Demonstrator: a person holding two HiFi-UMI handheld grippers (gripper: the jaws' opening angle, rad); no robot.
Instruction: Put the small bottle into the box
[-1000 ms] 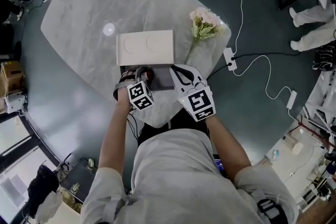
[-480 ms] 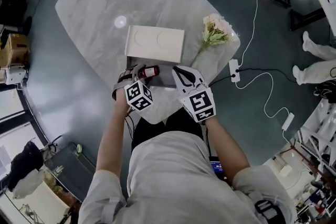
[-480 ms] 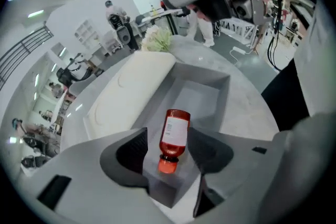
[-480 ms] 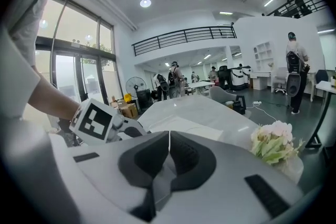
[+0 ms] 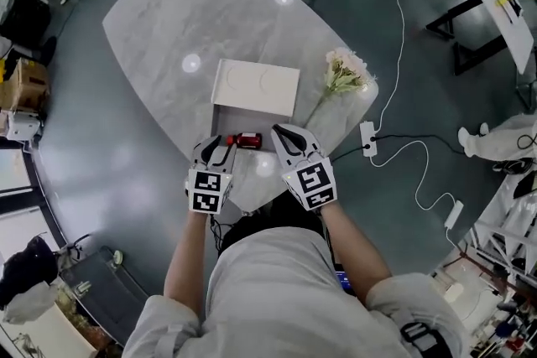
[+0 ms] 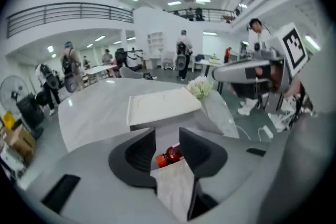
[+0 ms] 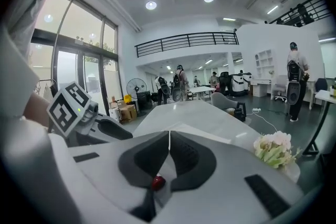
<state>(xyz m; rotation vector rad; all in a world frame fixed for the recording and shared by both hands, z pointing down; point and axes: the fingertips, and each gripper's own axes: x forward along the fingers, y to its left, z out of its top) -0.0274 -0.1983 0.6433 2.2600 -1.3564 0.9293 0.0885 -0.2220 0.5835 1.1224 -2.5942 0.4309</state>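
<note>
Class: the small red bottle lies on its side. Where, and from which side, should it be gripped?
Grip the small bottle across its red body, not the narrower orange cap. It lies on its side, long axis left to right in the head view, so come down from the near side, straddling its width.

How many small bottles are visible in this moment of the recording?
1. The small bottle, red, lies on its side in the open box, beside its opened white lid. No other shows, though the lid could hide one.

Pale marble-look table [image 5: 168, 21], seemingly polished grey floor [image 5: 84, 147].
</note>
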